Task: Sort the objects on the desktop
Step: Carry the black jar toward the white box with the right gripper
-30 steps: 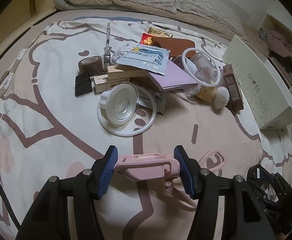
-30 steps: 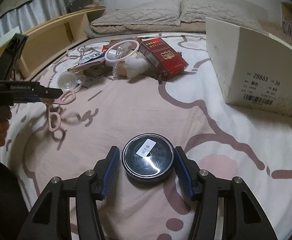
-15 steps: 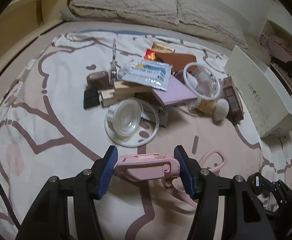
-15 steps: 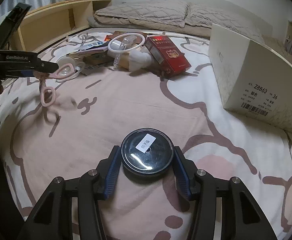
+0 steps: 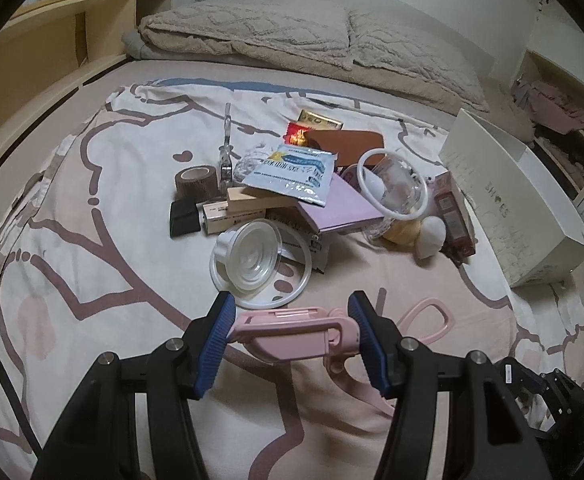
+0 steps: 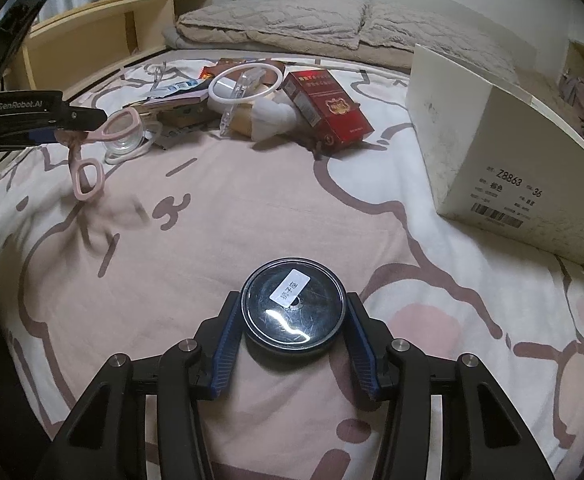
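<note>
While left gripper (image 5: 292, 330) clamps pink holder (image 5: 292, 326), cluttered bedspread (image 5: 91, 208)

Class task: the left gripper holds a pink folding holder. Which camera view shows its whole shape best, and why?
The right wrist view: there the pink holder hangs side-on from the left gripper, both loops visible. In the left wrist view the holder fills the space between the fingers, which hide parts of it.

hidden: purple box (image 5: 338, 206) under packet (image 5: 292, 172) | shoebox (image 6: 504, 152) label unreadable
</note>
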Demonstrator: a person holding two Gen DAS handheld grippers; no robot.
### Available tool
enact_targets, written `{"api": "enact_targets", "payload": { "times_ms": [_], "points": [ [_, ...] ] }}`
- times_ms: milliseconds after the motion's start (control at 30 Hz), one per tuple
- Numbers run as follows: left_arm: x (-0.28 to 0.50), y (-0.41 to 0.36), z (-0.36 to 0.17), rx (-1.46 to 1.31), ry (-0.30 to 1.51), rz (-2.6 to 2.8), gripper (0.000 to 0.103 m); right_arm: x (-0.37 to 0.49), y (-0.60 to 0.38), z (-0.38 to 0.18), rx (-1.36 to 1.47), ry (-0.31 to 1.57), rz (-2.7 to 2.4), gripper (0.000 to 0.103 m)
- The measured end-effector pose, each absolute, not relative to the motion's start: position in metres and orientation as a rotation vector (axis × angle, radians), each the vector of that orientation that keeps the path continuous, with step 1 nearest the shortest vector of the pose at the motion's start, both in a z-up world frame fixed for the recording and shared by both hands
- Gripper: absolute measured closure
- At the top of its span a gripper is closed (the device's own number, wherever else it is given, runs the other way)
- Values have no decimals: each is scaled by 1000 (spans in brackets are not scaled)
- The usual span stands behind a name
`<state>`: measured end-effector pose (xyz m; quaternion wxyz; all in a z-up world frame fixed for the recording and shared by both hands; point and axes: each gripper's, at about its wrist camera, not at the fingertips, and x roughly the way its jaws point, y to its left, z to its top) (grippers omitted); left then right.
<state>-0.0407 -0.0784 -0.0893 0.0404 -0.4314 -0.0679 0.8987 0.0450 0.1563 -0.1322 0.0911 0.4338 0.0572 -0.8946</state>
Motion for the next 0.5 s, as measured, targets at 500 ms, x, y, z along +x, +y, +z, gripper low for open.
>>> {"api": "enact_targets", "payload": {
  "times_ms": [500],
  "points": [
    [-31,-98,-72,-1191,-348,2756,44,58,148,-33,1180,58,-2713,52]
  ]
}}
